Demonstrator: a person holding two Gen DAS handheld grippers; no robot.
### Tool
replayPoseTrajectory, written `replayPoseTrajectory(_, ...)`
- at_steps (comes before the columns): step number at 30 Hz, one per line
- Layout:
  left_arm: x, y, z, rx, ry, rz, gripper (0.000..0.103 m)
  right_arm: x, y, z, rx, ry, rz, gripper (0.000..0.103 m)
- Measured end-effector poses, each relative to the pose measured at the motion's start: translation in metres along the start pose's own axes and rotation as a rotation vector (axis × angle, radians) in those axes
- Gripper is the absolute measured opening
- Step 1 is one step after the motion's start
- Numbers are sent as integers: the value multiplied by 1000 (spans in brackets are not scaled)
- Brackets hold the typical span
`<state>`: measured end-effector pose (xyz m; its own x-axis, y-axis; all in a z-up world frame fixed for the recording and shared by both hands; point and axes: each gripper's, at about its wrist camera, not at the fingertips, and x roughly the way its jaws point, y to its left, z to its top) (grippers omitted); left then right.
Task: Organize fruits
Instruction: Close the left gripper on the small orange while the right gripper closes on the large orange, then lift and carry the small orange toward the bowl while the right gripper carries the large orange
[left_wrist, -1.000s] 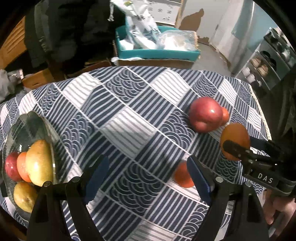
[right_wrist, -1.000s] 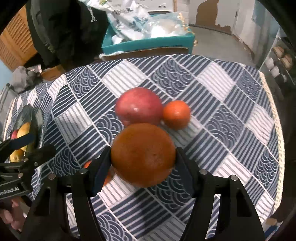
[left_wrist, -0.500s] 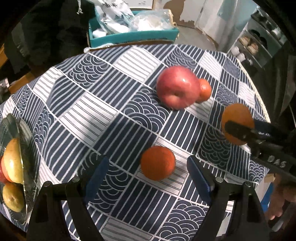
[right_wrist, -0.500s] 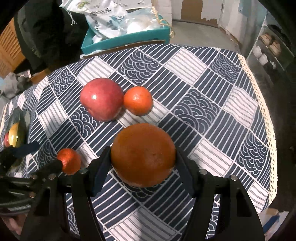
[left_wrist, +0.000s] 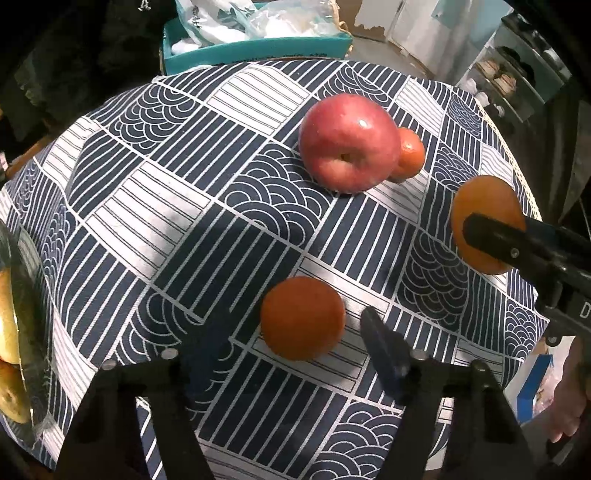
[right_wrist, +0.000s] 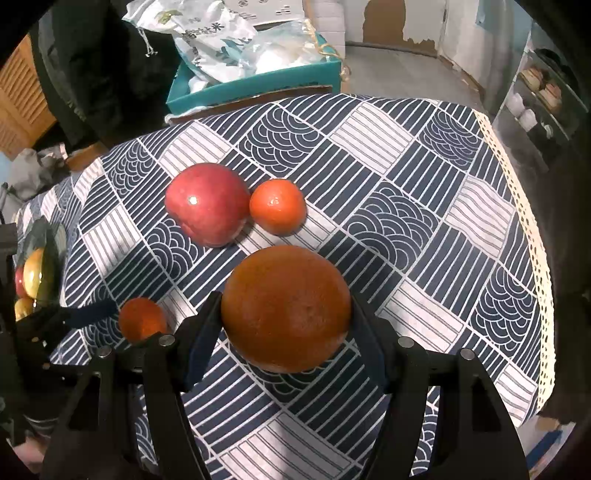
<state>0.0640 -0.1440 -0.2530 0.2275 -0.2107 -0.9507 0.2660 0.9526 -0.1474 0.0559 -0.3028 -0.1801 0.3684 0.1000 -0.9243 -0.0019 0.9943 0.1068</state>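
My right gripper (right_wrist: 286, 314) is shut on a large orange (right_wrist: 286, 308) and holds it above the cloth; the orange also shows in the left wrist view (left_wrist: 487, 221). My left gripper (left_wrist: 295, 332) is open around a small tangerine (left_wrist: 303, 317) that lies on the tablecloth; the tangerine also shows in the right wrist view (right_wrist: 142, 319). A red apple (left_wrist: 349, 142) and a second tangerine (left_wrist: 408, 155) lie touching further back, also seen from the right wrist: apple (right_wrist: 207, 203), tangerine (right_wrist: 277, 211).
A glass fruit bowl (left_wrist: 27, 295) with pears and other fruit stands at the table's left edge, also in the right wrist view (right_wrist: 55, 240). A teal box (left_wrist: 258, 48) of bags sits beyond the table. The lace-edged cloth (right_wrist: 532, 240) drops off at the right.
My left gripper has moved forward and right, so the small tangerine now lies between its fingers. The right gripper has drawn back with the orange still held.
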Motion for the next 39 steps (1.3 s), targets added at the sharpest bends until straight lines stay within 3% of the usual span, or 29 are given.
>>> replayPoseTrajectory(3, 3, -1, 0, 5, 6, -18, 47, 0, 2, 0, -6, -3, -2, 68)
replayPoseTrajectory(13, -17, -4, 1, 25, -64, 5, 46, -7, 8, 2, -32, -33, -13, 68)
replayPoseTrajectory(39, -139, 4, 5, 17, -333, 32, 46, -86, 44, 11, -117, -245, 10, 68)
